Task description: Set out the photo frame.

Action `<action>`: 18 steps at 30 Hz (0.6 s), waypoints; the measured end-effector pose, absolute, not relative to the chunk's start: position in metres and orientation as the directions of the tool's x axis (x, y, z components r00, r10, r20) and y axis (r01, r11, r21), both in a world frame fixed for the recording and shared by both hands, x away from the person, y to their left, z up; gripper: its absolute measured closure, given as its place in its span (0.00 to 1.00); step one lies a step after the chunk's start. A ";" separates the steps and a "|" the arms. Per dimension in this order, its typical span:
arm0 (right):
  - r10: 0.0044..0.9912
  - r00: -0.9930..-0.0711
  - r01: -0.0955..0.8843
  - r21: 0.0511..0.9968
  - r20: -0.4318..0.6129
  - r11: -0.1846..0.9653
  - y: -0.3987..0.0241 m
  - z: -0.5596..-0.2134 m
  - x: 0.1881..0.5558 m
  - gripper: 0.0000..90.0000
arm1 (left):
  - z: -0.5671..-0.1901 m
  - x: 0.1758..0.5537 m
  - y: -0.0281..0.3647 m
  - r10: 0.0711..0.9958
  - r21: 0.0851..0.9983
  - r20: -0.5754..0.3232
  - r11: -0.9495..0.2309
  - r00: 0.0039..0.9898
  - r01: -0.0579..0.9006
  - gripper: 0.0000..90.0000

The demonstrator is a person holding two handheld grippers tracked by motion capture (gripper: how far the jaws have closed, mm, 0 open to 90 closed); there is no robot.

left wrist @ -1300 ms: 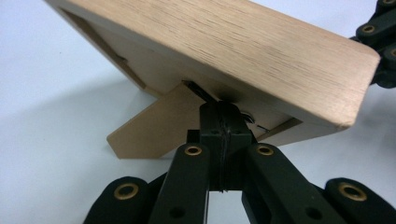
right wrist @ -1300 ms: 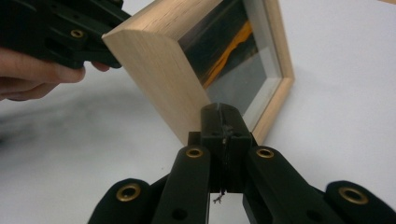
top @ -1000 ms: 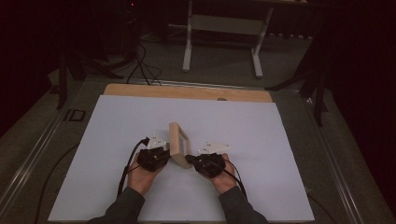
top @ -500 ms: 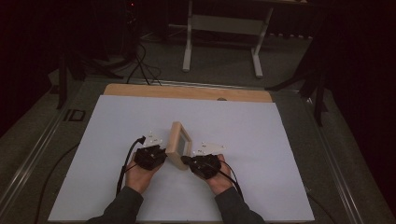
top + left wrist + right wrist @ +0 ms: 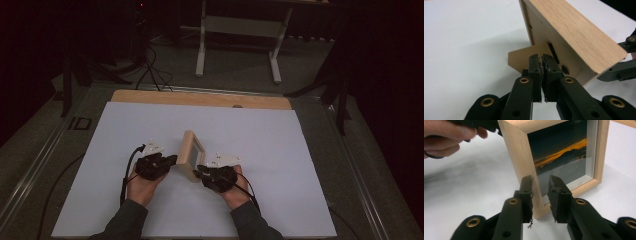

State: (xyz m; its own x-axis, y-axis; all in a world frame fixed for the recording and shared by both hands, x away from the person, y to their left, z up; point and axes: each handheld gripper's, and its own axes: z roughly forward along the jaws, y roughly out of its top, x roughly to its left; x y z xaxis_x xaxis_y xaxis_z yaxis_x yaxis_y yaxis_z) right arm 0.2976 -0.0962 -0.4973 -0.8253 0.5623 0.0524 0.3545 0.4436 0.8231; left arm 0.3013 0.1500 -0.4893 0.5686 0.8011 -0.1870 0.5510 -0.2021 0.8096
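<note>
A light wooden picture frame (image 5: pixel 191 152) stands upright on the white table top (image 5: pixel 280 150), between my two grippers. Its glass covers a dark sunset picture (image 5: pixel 564 152). My left gripper (image 5: pixel 172 161) is at the frame's back (image 5: pixel 574 32). Its jaws have just been opening and stand a narrow slit apart, tips (image 5: pixel 541 58) against the thin wooden stand flap (image 5: pixel 520 58), with nothing seen between the pads. My right gripper (image 5: pixel 196 172) is at the front. Its jaws (image 5: pixel 541 181) have just been opening too. They stand apart around the frame's near side bar (image 5: pixel 519 152) without pressing on it.
A bare wooden strip (image 5: pixel 200 99) runs along the table's far edge. Beyond it stand the white legs of another table (image 5: pixel 272 55), and cables (image 5: pixel 150 65) lie on the dark floor. The other hand (image 5: pixel 446 135) is close behind the frame in the right gripper view.
The frame stays upright in the same place. The left hand has edged slightly to the left; the right hand has held still.
</note>
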 end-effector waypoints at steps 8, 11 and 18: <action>0.571 -0.819 0.366 0.825 0.065 0.431 -0.102 -0.497 0.298 0.69 | -0.483 0.297 0.162 0.816 0.824 -0.204 -0.156 0.541 0.545 0.85; 0.572 -0.818 0.366 0.825 0.065 0.430 -0.103 -0.497 0.299 0.67 | -0.481 0.296 0.165 0.817 0.827 -0.213 -0.142 0.537 0.544 0.81; 0.579 -0.813 0.374 0.819 0.065 0.435 -0.106 -0.498 0.300 0.65 | -0.476 0.293 0.169 0.814 0.839 -0.214 -0.131 0.540 0.529 0.69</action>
State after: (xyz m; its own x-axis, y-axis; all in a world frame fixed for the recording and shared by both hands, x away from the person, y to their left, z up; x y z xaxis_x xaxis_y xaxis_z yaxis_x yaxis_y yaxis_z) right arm 0.2997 -0.1063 -0.4979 -0.8129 0.5788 0.0645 0.3744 0.4346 0.8191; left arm 0.2934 0.1695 -0.4757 0.5403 0.8138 -0.2138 0.5285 -0.1305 0.8388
